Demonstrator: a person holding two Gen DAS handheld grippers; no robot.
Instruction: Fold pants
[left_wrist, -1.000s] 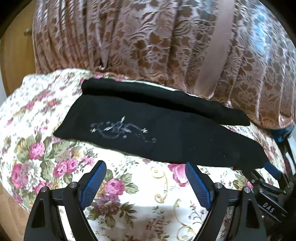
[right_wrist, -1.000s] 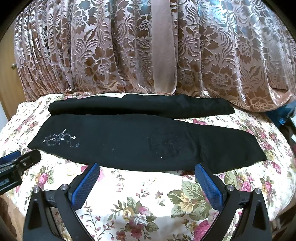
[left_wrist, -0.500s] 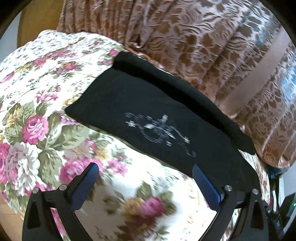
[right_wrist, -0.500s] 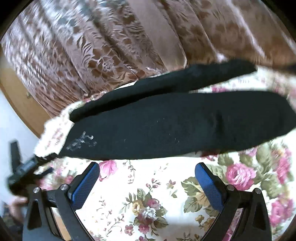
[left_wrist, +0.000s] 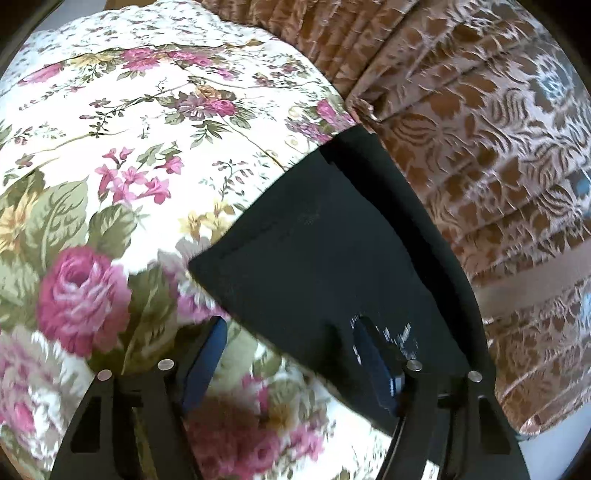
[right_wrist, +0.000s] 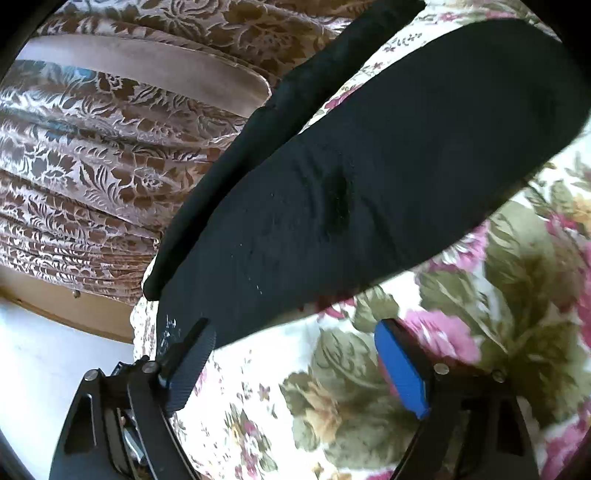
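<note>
Across the floral bedspread (left_wrist: 155, 122) I'm seeing black pants (left_wrist: 332, 240) lying flat, soft and limp, while left gripper (left_wrist: 291, 354) and right gripper (right_wrist: 295, 365) are closing over the near edge, nothing pinched yet.

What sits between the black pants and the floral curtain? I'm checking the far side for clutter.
Nothing: in the left wrist view the pants lie right against the curtain.

- The pants (left_wrist: 332, 251) are lying flat on the tablecloth (left_wrist: 122, 147), stretching along its far side.
- The curtain (left_wrist: 498, 147) is hanging right behind them.
- A rolled strip (right_wrist: 295, 99) is sitting between pants (right_wrist: 388, 166) and curtain (right_wrist: 92, 147), touching both.
</note>
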